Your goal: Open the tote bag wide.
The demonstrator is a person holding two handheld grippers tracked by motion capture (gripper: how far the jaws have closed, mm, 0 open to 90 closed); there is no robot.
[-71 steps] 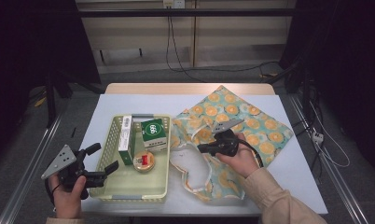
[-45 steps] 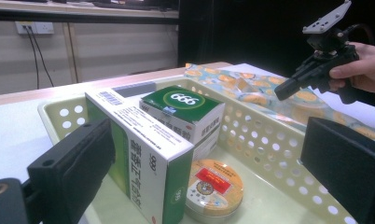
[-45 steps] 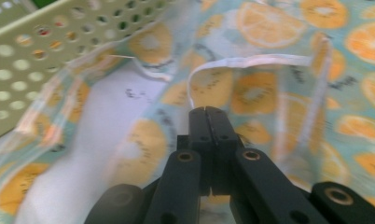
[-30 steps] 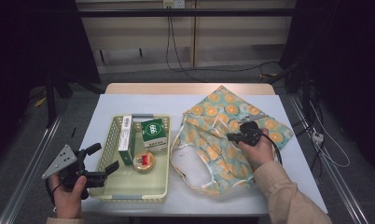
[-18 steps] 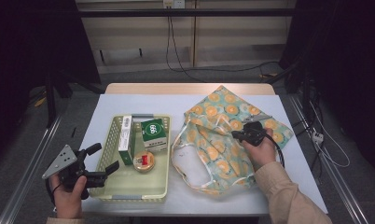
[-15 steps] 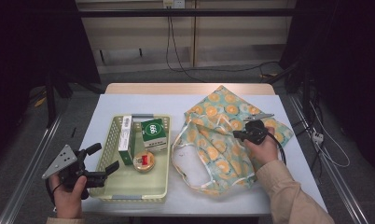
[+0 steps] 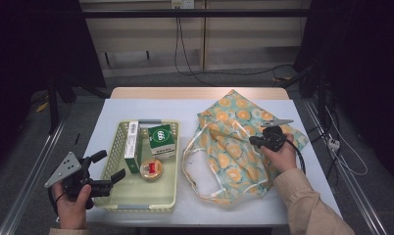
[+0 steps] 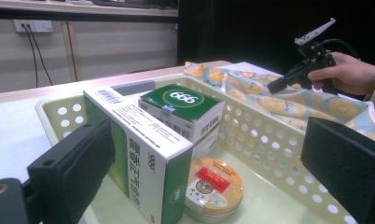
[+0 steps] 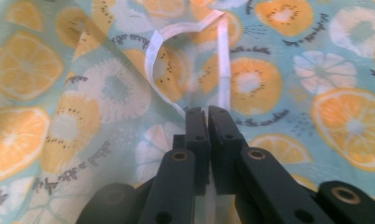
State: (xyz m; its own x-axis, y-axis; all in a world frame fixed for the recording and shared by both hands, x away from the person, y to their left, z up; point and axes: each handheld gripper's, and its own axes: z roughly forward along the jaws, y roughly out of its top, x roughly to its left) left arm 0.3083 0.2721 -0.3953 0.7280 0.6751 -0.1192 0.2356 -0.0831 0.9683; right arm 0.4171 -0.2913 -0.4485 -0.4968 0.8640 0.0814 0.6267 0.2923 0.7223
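Note:
A fabric bag (image 7: 233, 128) printed with orange slices lies flat on the right half of the table. My right gripper (image 7: 254, 142) rests on top of it, pointing left. In the right gripper view its jaws (image 9: 207, 112) have just been opening slightly, but stay nearly together with the bag's white handle strap (image 9: 223, 70) caught in the slit between them. My left gripper (image 7: 110, 164) is held open at the front left corner of the pale yellow basket (image 7: 177, 166), nothing between its fingers. From the left gripper view, the right gripper (image 8: 275, 86) is over the bag (image 8: 316, 105).
The basket (image 8: 269, 135) holds a tall green-and-white box (image 7: 132, 145), a green box (image 7: 161, 140) and a round tin (image 7: 151, 169). Its front half is bare. A loop of white strap (image 7: 195, 166) lies at the bag's left edge. Dark floor and cables surround the table.
The right gripper has moved rightward across the bag, drawing the white strap and some fabric with it. The left gripper has stayed put.

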